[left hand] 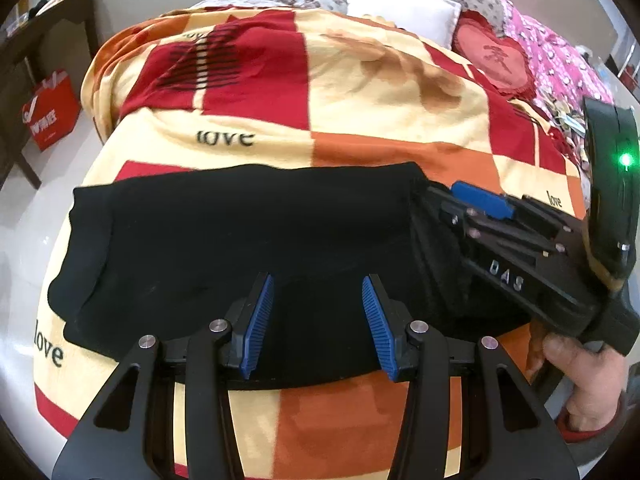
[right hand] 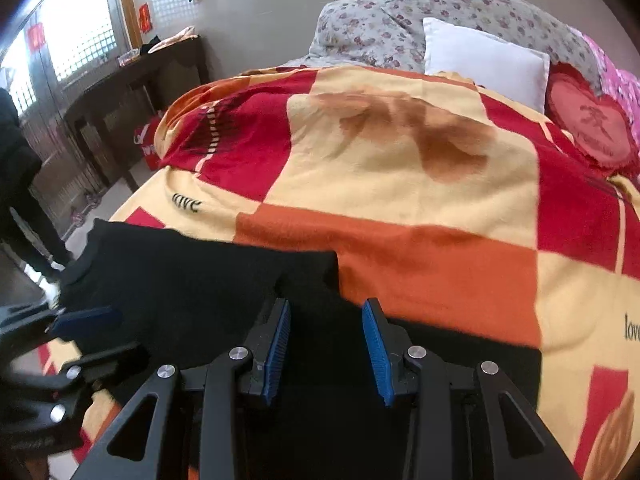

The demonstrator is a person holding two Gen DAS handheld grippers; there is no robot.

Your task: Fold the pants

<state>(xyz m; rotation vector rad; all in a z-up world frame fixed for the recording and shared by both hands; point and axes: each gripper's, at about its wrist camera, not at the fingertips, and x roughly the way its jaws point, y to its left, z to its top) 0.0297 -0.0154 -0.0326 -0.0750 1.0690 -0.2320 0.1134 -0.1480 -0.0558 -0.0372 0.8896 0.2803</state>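
Observation:
Black pants (left hand: 248,240) lie folded in a wide band across the near part of a chequered red, orange and cream blanket (left hand: 360,92). My left gripper (left hand: 319,322) hovers over their near edge, blue pads apart with no cloth pinched between them. My right gripper (left hand: 460,200), held by a hand (left hand: 580,376), reaches in at the pants' right end. In the right wrist view the right gripper (right hand: 326,350) stands open above the pants (right hand: 180,292), close to a corner of the fabric. The left gripper (right hand: 96,332) shows at the left edge, blurred.
At the head of the bed lie a white pillow (right hand: 484,60), a red heart cushion (right hand: 588,128) and a floral quilt (right hand: 400,12). A dark wooden table (right hand: 132,76) and a red bag (left hand: 50,112) stand left of the bed. A person in dark clothes (right hand: 16,184) stands there.

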